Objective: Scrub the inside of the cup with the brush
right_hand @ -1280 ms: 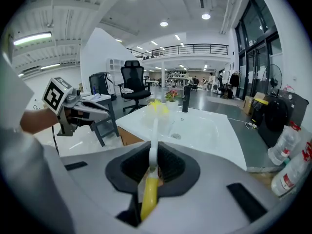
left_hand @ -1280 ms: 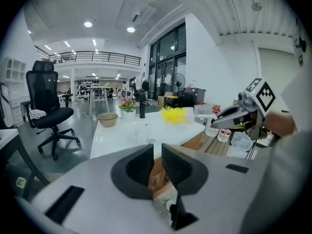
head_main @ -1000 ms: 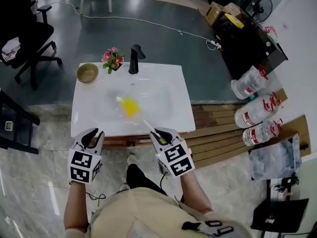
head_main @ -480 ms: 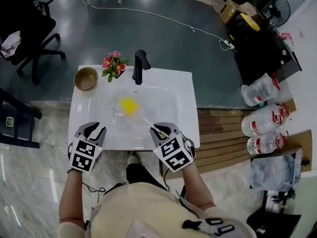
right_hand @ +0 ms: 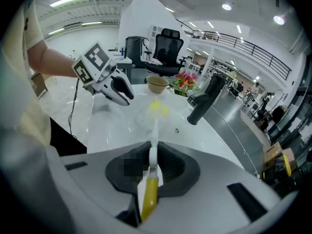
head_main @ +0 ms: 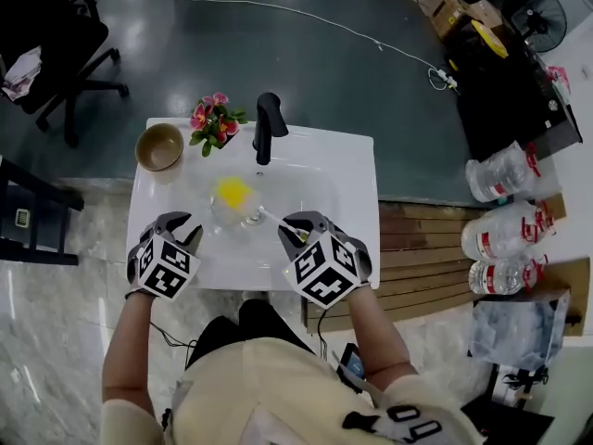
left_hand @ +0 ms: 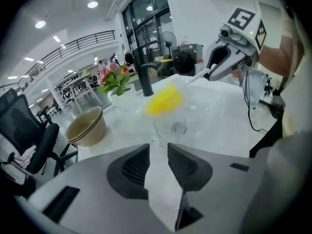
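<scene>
Yellow-handled brush (right_hand: 148,194) is clamped in the right gripper (right_hand: 152,156), clearest at lower centre of its own view. The left gripper (left_hand: 158,154) is opening its jaws, empty, with the cup (left_hand: 170,128) just ahead.

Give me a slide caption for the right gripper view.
Right gripper holds the brush, aimed at the clear cup in the sink.

Clear cup (head_main: 244,214), yel-headed brush (head_main: 232,191), wht sink (head_main: 329,170).
</scene>
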`<state>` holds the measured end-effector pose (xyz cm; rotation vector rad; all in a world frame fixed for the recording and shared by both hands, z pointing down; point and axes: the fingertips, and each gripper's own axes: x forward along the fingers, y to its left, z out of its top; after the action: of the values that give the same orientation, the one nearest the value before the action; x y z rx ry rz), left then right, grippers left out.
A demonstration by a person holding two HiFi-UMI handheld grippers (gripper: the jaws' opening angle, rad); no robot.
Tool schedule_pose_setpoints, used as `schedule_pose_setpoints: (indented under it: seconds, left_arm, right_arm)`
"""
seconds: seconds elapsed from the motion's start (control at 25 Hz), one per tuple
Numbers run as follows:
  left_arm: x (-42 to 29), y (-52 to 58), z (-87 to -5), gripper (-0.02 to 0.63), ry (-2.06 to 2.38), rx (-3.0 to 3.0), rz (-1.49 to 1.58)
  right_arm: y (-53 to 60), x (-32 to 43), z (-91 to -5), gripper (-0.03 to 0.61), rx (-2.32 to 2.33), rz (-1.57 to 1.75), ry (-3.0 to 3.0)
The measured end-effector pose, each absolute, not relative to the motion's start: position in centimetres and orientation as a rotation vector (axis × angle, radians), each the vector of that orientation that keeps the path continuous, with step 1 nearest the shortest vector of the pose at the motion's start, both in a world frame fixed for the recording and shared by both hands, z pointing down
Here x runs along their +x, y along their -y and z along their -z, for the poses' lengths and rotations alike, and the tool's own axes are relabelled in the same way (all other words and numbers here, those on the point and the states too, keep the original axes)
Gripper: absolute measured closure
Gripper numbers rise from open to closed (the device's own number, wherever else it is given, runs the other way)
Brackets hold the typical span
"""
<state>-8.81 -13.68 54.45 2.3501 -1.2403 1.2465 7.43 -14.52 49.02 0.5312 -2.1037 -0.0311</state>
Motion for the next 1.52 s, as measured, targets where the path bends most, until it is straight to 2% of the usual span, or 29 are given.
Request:
schedule_pose_setpoints:
  seconds: [0.28,0.76,1.28,1.52]
  left_arm:
    - [-8.8,15.4,-57.0,0.497,1.126,2.368,-1.467]
    - [-7.8,17.3,-59.1,0.495,0.945,2.482,-1.588]
    - [-7.7,16.9,-60.2,0.5,0.857,2.517,-1.752]
    - [-7.0,16.9,-60.2,0.512,0.812,2.532,-1.732]
  right_arm:
    - [16.5,5.5,-49.7,0.528,0.419,0.094,2.072]
    - [18.2,4.3,-47.8,0.528,0.405,0.22,1.988]
    - [19.7,0.3,-47.7,0.528,0.13,0.513,1.753]
    - [19.7,-0.9,-48.0,0.528,0.035,0.566,1.678]
